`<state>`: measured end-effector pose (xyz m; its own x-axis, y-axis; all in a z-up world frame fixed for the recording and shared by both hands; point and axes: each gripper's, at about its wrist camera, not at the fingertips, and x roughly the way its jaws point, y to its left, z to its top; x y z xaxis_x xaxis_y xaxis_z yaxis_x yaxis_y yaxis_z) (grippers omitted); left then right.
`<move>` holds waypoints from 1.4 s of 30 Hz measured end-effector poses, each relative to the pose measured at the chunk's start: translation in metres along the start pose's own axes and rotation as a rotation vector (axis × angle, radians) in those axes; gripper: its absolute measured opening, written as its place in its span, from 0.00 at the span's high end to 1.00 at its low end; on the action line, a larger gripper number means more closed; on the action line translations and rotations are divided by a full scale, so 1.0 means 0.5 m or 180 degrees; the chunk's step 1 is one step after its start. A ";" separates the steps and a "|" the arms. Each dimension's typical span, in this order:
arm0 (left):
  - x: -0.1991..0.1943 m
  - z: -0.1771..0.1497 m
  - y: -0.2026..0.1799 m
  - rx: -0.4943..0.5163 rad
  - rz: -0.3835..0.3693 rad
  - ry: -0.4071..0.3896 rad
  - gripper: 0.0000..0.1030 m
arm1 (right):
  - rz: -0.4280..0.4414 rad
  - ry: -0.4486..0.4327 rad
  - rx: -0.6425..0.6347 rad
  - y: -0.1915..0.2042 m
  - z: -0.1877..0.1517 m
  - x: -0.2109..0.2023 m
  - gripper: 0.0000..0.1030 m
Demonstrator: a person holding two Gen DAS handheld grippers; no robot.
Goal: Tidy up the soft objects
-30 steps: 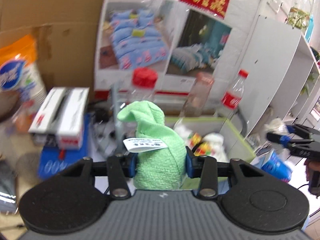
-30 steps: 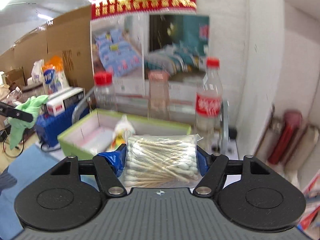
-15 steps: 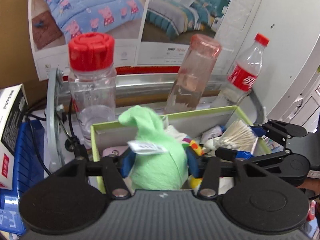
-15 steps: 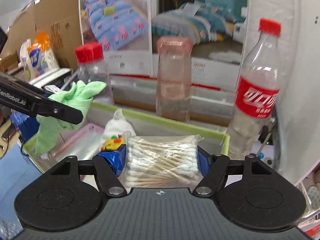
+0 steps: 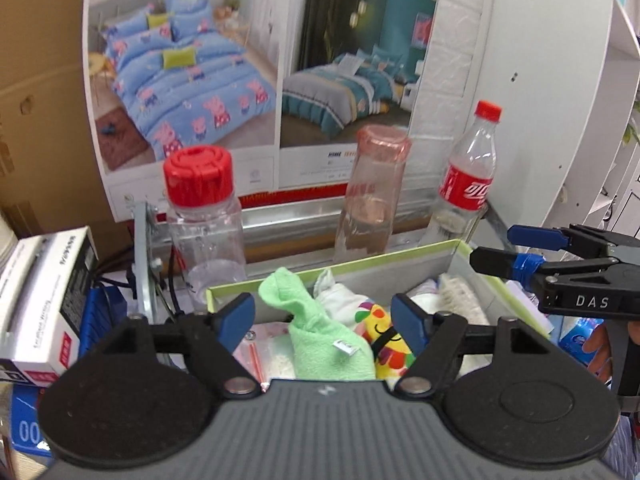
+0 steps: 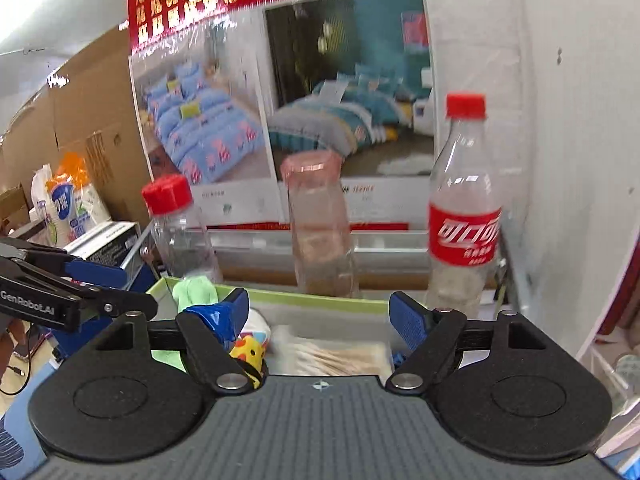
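Note:
A green cloth (image 5: 326, 346) lies in the green-rimmed box (image 5: 360, 266) beside a white plush and a colourful toy (image 5: 380, 338). My left gripper (image 5: 322, 318) hangs over it, jaws opening, both pads clear of the cloth. In the right wrist view a bag of cotton swabs (image 6: 338, 354) lies blurred in the box (image 6: 280, 298). My right gripper (image 6: 320, 314) is above it, jaws opening, pads off the bag. The other gripper shows in each view: the right gripper (image 5: 494, 246) over the box's right end, the left gripper (image 6: 136, 292) over its left end.
Behind the box stand a red-capped clear jar (image 5: 200, 216), a pink bottle (image 5: 374, 200) and a cola bottle (image 5: 468, 184), in front of a bedding poster. A white carton (image 5: 40, 300) sits on a blue case at the left. White shelving rises on the right.
Both grippers moved in over the box and lower. The left one let go of the green cloth and the right one let go of the swab bag; both things now lie in the box.

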<state>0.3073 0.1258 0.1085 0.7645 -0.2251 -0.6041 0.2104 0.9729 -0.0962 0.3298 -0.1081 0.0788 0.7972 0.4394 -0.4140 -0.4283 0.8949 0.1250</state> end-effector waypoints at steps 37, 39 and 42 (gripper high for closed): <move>-0.342 -0.392 -0.165 -0.0602 0.0615 -0.0876 0.09 | -0.0777 -0.0741 0.0692 0.166 -0.284 -0.415 0.36; -0.326 -0.412 -0.171 -0.0590 0.0585 -0.0739 0.09 | -0.0806 -0.0739 0.0707 0.167 -0.301 -0.416 0.36; -0.307 -0.433 -0.181 -0.0536 0.0625 -0.0594 0.09 | -0.0831 -0.0679 0.0711 0.169 -0.328 -0.413 0.35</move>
<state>0.0390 0.0838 0.0390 0.8824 -0.0229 -0.4699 -0.0442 0.9904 -0.1312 0.0592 -0.1357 0.0271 0.9475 0.1804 -0.2642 -0.1156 0.9631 0.2431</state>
